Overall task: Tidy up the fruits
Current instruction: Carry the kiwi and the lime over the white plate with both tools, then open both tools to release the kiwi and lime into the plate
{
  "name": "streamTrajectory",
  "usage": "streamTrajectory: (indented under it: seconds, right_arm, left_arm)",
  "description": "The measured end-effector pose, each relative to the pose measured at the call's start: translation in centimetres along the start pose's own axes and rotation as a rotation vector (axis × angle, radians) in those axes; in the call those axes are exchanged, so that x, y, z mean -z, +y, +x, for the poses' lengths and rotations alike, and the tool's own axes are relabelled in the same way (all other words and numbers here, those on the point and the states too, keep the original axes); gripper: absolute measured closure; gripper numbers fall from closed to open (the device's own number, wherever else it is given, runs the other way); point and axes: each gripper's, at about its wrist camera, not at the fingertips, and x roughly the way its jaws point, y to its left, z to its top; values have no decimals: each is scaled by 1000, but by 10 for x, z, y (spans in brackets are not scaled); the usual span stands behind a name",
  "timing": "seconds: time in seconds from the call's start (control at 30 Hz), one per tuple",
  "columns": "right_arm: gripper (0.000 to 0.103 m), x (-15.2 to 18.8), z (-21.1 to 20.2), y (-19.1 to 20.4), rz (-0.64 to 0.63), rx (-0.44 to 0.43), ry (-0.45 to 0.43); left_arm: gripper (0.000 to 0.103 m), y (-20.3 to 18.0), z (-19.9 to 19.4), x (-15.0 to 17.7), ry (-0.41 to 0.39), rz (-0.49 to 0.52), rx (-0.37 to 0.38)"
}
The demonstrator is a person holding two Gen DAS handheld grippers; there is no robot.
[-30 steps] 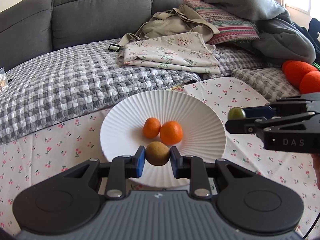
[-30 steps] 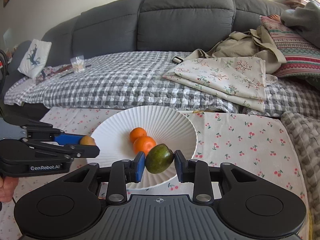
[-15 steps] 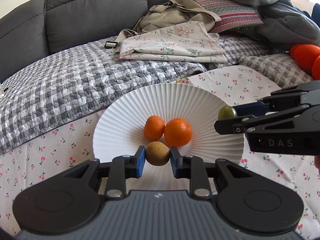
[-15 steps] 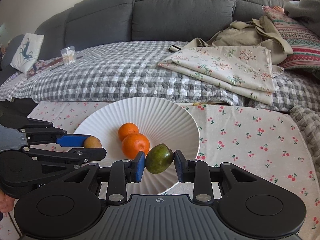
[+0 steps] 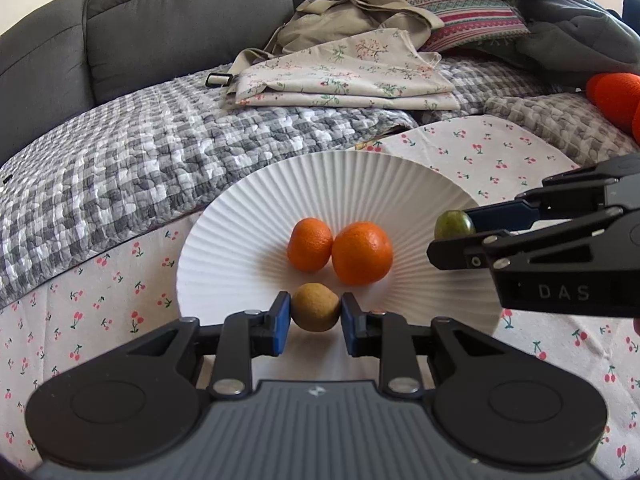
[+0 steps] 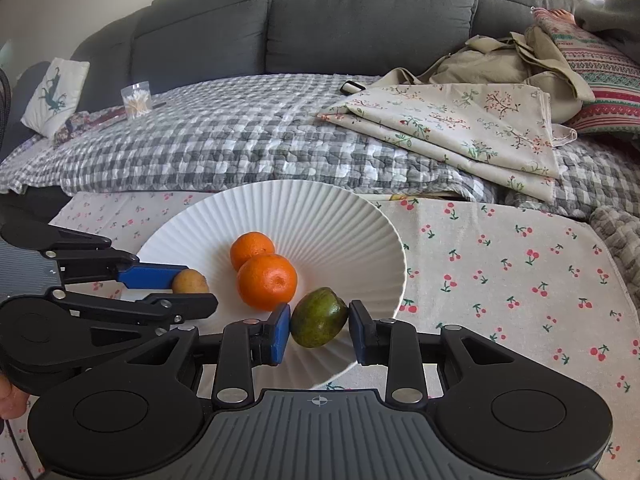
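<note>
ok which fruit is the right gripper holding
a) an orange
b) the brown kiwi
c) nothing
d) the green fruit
d: the right gripper is shut on the green fruit over the plate; the left gripper has the kiwi, and both oranges lie loose.

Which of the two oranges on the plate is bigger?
The right orange, beside the green fruit; the left orange is smaller.

Hid the near rim of the white plate [image 6: 360,216] behind both grippers' bodies. Cut off an orange object [image 5: 618,94] at the right edge. Left the contents of a clear packet [image 6: 137,100] too small to tell.
</note>
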Motion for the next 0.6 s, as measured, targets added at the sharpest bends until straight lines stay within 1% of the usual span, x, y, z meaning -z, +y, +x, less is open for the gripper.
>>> streamTrajectory:
  seconds: [0.07,0.2,0.4,0.47,0.53,0.6]
  right_arm:
    - [73,0,3,1,-2,-1,-4]
    - [72,-1,6,0,-2,3,-10]
    - [70,-3,5,-2,4,36,-29]
    - [61,-4,2,-3,6,60,-49]
    - [42,-5,-1,-4,12,100,-74]
    - [41,-6,-3,-7,28,103,-83]
  left_arm:
    - [74,1,0,1,-4,0,-14]
    - [74,7,-5,2,-5,-28,-7]
    - [74,16,-17,7,-3,-49,-10]
    - [74,21,-21,8,-3,-63,-12]
    - [74,24,-26,7,0,-75,-14]
    - [74,28,-33,7,-7,-76,-14]
